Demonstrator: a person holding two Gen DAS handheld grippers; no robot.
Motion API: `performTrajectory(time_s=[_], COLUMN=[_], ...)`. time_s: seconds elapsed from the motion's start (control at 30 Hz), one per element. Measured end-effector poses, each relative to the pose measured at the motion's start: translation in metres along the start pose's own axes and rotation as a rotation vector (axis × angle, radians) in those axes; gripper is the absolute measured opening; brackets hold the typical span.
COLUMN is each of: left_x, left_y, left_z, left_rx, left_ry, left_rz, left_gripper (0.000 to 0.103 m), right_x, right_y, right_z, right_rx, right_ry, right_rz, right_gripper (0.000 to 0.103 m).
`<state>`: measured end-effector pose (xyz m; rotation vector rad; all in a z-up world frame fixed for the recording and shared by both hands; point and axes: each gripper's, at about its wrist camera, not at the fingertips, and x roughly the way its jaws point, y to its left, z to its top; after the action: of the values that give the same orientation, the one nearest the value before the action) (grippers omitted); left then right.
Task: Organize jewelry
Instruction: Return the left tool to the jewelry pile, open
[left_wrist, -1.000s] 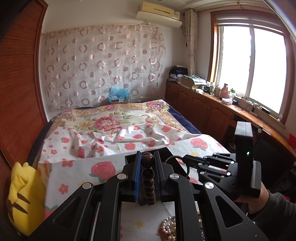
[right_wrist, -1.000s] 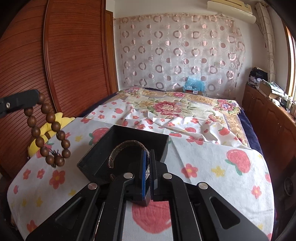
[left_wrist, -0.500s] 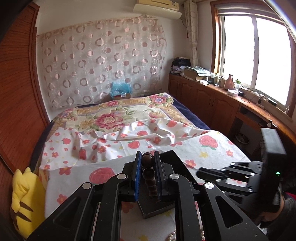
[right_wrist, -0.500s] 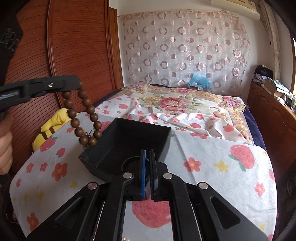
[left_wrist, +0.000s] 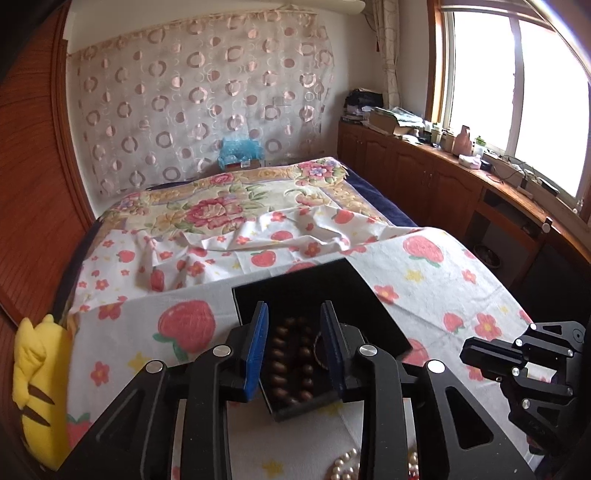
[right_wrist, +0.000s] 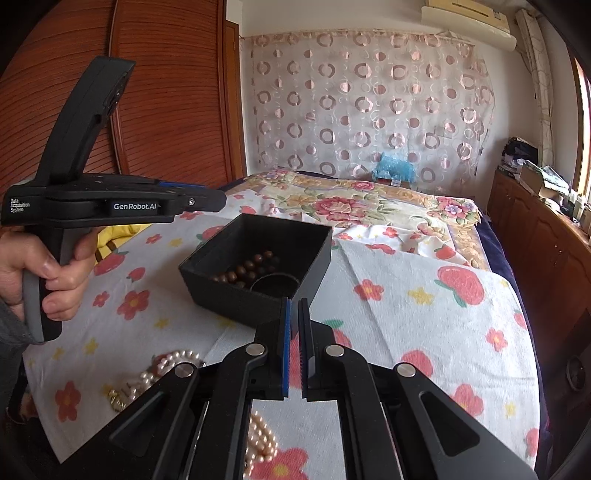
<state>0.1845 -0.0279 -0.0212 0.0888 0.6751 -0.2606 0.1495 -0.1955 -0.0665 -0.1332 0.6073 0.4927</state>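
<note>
Across the room: a bed (left_wrist: 207, 210) under a floral quilt, backed by a circle-patterned curtain (left_wrist: 199, 107) and flanked by a reddish wooden wardrobe (right_wrist: 166, 110).

Draped over the near end of the bed: a white cloth (left_wrist: 424, 280) printed with red fruit and small flowers, serving as the work surface.

At the cloth's left edge in the left wrist view, partly cut off: a yellow plush toy (left_wrist: 37, 387).

Near the middle of the cloth: an open black box (right_wrist: 236, 299), set at an angle, with no lid in sight.

Poised over the box, fingers spread wide and empty: the left gripper (left_wrist: 293, 314), its blue pads parted on either side of the box's interior. Gripped by a bare left hand (right_wrist: 55, 273) in the right wrist view, level and above the box's far-left corner.

Low and just short of the box's near wall: the right gripper (right_wrist: 294, 306), jaws drawn together to a thin slit, with nothing between them.

Inside the box: a wooden bead bracelet (right_wrist: 243, 271), lying loose on the floor of the left part, touching neither tool. Beside it, in the right part of the box: a dark bangle (right_wrist: 275, 275), lying flat.

Outside the box, on the cloth nearest the cameras: a pearl necklace (right_wrist: 173, 363) in a loose heap, partly hidden behind the right gripper's frame, with a small gold-coloured piece at its edge too small to identify.
</note>
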Motion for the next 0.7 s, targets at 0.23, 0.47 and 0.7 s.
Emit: performTrajectory(time_s=[0.23, 0.47, 0.7], left_x=[-0.032, -0.048, -0.047], left_y=[-0.005, -0.007, -0.007], left_z=[-0.040, -0.078, -0.101], left_rx=[-0.002, -0.013, -0.003], left_ry=[-0.002, 0.016, 0.046], left_rz=[-0.026, -0.029, -0.012], left_gripper=[0.034, 0.035, 0.035], right_x=[-0.015, -0.009, 0.006], right_y=[0.006, 0.008, 0.012], right_z=[-0.026, -0.048, -0.061], right_rx=[0.003, -0.012, -0.040], right_ry=[0.035, 0.124, 0.227], right_rz=[0.001, 0.018, 0.060], right_gripper=[0.007, 0.024, 0.023])
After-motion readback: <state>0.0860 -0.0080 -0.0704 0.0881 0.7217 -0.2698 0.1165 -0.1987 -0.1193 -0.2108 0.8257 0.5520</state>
